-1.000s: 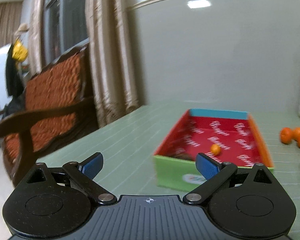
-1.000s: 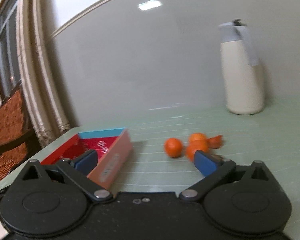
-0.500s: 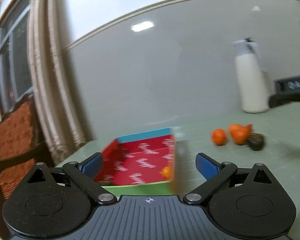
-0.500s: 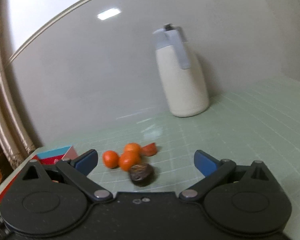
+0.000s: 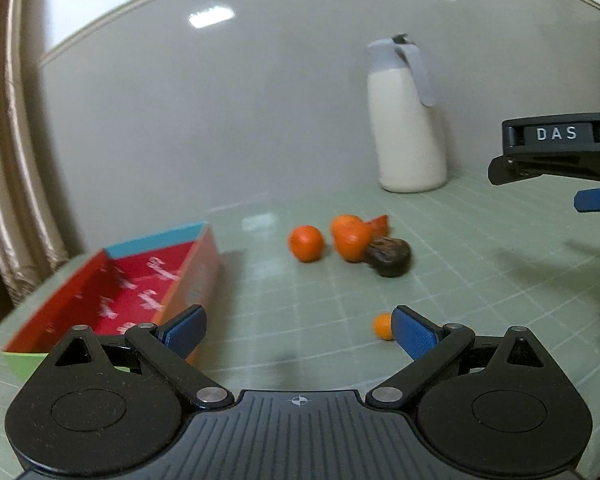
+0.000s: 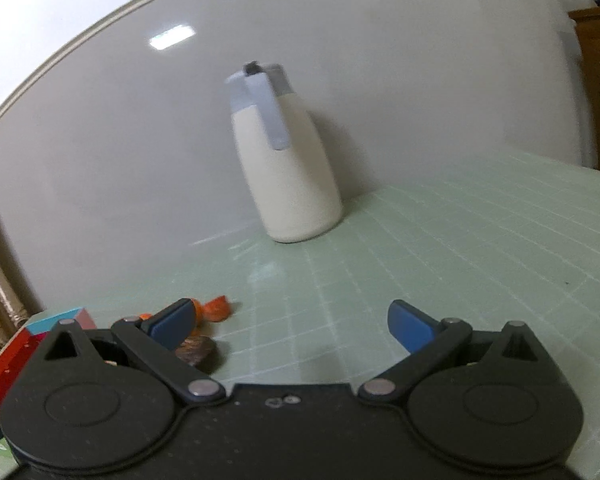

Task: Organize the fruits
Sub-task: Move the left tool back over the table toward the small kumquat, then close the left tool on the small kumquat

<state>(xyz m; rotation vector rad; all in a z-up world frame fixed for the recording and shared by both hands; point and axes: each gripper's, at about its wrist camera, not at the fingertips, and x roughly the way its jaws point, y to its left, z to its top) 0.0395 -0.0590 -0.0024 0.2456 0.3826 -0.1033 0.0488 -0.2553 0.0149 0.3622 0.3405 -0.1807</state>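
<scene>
A red-lined cardboard box [image 5: 140, 280] sits on the green table [image 5: 480, 264] at the left. Beyond it lie a round orange fruit [image 5: 306, 243], another orange fruit [image 5: 351, 238], an orange-red piece [image 5: 379, 224] and a dark brown fruit [image 5: 390, 257]. A small orange fruit [image 5: 382, 326] lies just beside my left gripper's right fingertip. My left gripper [image 5: 298, 330] is open and empty. My right gripper [image 6: 290, 326] is open and empty; the dark fruit [image 6: 196, 351] and the orange-red piece [image 6: 217, 307] lie by its left finger. The box corner [image 6: 56, 322] shows at the left.
A cream thermos jug [image 5: 408, 120] with a grey lid stands at the back against the wall, and also shows in the right wrist view [image 6: 284, 160]. A curtain [image 5: 8, 160] hangs at the left. The right gripper's body [image 5: 560, 152] shows at the right edge.
Both views have swung to the right. The box has slid from centre to the left, and the loose fruits and the jug have come into the middle. Both grippers stay open.
</scene>
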